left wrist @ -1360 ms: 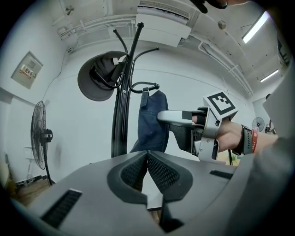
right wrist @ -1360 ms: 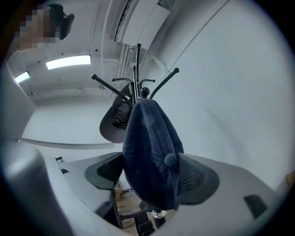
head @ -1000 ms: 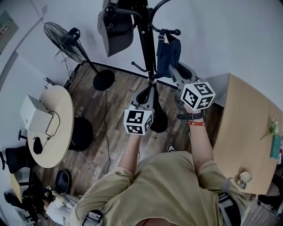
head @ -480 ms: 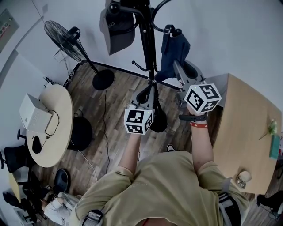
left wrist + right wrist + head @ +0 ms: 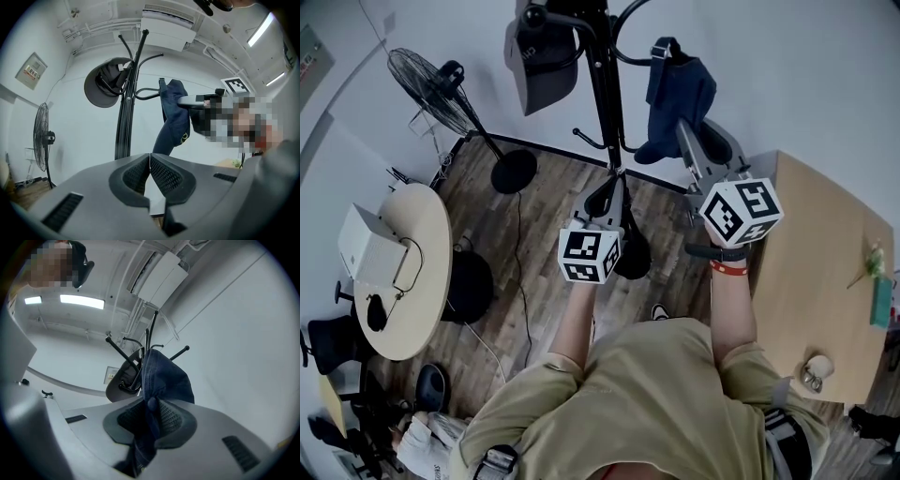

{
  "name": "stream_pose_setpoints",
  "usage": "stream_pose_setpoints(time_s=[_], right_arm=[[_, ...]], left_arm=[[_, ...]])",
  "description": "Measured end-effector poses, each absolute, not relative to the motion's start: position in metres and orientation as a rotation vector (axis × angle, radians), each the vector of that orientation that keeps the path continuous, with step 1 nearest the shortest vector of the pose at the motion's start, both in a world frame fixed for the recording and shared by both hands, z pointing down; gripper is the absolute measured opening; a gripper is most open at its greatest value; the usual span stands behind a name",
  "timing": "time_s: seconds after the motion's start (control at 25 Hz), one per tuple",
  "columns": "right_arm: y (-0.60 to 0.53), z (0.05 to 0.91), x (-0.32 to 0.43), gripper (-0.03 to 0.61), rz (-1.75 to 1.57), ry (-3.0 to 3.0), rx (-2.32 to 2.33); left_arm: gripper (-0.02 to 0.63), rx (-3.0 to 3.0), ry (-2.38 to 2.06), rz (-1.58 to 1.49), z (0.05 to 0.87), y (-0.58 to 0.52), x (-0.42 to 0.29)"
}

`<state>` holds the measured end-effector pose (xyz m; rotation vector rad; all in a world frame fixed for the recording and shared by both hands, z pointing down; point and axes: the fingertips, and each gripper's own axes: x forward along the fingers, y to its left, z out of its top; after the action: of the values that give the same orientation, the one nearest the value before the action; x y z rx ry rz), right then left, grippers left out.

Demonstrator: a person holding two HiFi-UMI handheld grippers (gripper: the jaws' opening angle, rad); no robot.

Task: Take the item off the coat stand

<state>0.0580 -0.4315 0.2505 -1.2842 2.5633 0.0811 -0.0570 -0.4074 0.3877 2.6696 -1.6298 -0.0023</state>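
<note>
A black coat stand (image 5: pixel 602 75) rises at the top middle of the head view. A dark blue cap (image 5: pixel 680 94) hangs by its strap at the tip of the stand's right hook (image 5: pixel 661 44). My right gripper (image 5: pixel 686 142) is shut on the cap's lower edge; in the right gripper view the blue cap (image 5: pixel 161 380) runs down between the pads. A dark grey cap (image 5: pixel 539 56) hangs on the stand's left hook. My left gripper (image 5: pixel 609 195) is shut and holds nothing, low in front of the pole. The left gripper view looks up at the coat stand (image 5: pixel 129 103) and the blue cap (image 5: pixel 174 119).
A standing fan (image 5: pixel 445 84) is left of the stand. A round table (image 5: pixel 417 272) with a white box (image 5: pixel 370 246) sits at the left, above a black chair (image 5: pixel 337 337). A wooden table (image 5: pixel 820 281) is at the right. A dark round base (image 5: pixel 630 258) lies under my left gripper.
My right gripper has risen and moved right with the blue cap, lifting the cap up along the hook toward its tip. The left gripper has hardly moved.
</note>
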Motion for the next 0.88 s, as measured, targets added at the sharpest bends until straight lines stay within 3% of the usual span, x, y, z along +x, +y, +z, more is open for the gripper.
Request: stream_pose_setpoints(time_s=[0.88], right_arm=[[-0.384, 0.349, 0.124, 0.072, -0.117, 2.472, -1.710]], left_arm=[[0.023, 2.768, -1.462, 0.009, 0.385, -0.372, -0.017]])
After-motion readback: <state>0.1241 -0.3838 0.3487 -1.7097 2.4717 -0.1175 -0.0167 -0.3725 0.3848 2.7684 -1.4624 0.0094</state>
